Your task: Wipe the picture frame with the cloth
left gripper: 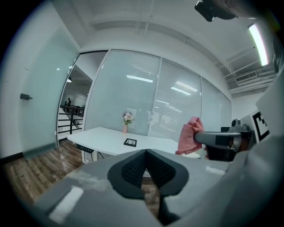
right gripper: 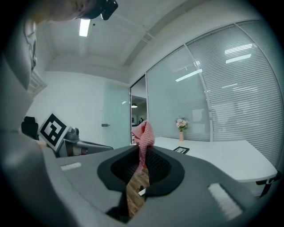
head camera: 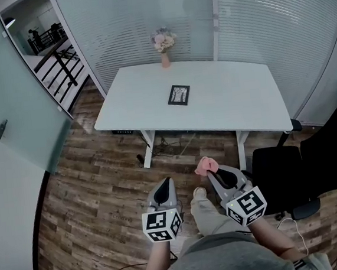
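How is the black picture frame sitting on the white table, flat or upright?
Flat. The black rectangular picture frame lies face up on the white table.

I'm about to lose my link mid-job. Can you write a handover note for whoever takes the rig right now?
Left gripper: jaws shut, nothing in them.
Right gripper: jaws shut on the pink cloth.
Picture frame lies flat on the white table, in front of the flower vase. Both grippers are over the wooden floor, short of the table.
Done: cloth is in hand.
Left: walk up to the table and wipe the frame.
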`<state>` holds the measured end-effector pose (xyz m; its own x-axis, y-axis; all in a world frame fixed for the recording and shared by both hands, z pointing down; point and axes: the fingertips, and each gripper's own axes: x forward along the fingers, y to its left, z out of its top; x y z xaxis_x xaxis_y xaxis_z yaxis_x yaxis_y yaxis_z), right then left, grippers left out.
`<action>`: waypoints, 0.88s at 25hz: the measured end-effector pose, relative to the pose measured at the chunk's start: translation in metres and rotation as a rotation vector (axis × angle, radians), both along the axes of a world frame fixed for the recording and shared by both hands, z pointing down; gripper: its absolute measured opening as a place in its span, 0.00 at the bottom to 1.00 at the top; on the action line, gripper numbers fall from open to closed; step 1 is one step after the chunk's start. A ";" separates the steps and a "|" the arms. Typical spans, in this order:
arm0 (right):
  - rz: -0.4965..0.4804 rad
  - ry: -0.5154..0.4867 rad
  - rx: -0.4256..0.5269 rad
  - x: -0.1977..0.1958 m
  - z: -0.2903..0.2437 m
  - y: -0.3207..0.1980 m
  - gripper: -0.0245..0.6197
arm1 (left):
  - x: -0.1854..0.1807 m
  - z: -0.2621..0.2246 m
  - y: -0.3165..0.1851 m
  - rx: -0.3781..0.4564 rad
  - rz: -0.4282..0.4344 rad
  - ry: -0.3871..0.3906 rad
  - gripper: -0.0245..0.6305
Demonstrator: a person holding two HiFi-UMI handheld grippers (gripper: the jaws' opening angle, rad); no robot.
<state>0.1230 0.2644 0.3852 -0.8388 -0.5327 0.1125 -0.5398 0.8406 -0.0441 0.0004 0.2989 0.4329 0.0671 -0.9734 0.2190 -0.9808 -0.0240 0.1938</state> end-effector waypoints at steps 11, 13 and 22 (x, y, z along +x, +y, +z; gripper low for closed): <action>-0.026 -0.017 0.014 -0.063 0.009 -0.092 0.10 | -0.058 0.017 -0.082 -0.022 -0.027 0.003 0.04; -0.027 -0.009 0.008 -0.073 0.011 -0.115 0.10 | -0.066 0.018 -0.104 -0.027 -0.022 0.004 0.04; -0.019 0.018 0.001 -0.104 0.010 -0.210 0.10 | -0.095 0.015 -0.205 -0.027 0.006 0.012 0.04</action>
<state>0.0186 0.0542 0.3955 -0.8464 -0.5172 0.1266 -0.5248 0.8506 -0.0335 -0.0947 0.0936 0.4481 0.0758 -0.9666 0.2448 -0.9782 -0.0244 0.2063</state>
